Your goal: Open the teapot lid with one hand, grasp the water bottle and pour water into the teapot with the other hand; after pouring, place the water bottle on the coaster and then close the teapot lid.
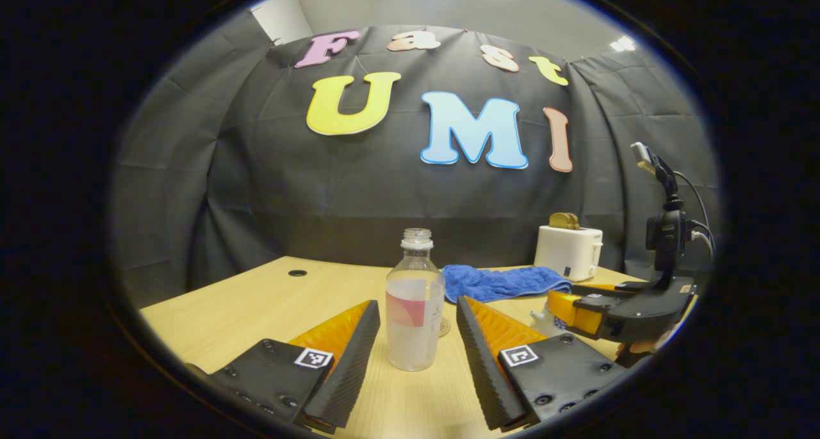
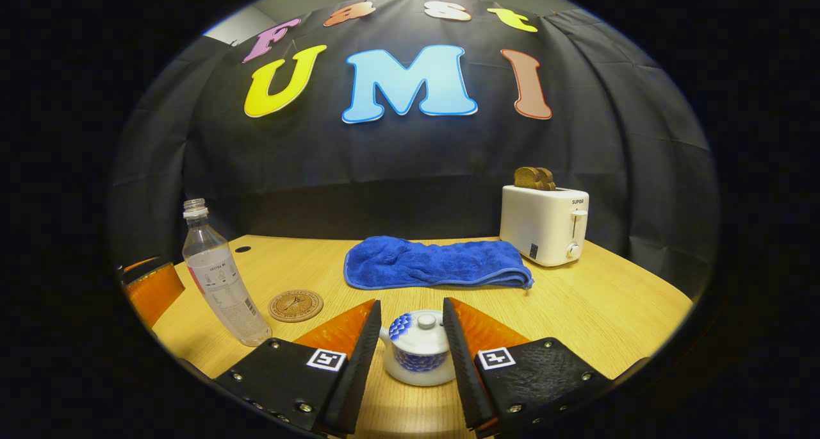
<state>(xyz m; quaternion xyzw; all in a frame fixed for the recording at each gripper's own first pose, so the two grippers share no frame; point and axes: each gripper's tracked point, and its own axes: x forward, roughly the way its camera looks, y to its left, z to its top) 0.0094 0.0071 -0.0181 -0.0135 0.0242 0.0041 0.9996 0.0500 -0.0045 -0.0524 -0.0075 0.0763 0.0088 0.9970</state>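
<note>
My left gripper (image 1: 416, 356) is spread wide with nothing held; the uncapped water bottle (image 1: 414, 301) stands upright between its fingers, touching neither. My right gripper (image 2: 410, 356) is equally wide and empty, its fingers flanking the teapot (image 2: 418, 349), whose lid (image 2: 425, 322) is on. The coaster (image 2: 295, 305) lies on the table (image 2: 596, 317) near the bottle. Behind lie a blue towel (image 2: 435, 263) and a toaster (image 2: 544, 224).

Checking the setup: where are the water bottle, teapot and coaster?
water bottle (image 1: 414, 323), left gripper view, on its label.
teapot (image 2: 419, 356), right gripper view, on its body.
coaster (image 2: 295, 306), right gripper view, on its top face.
</note>
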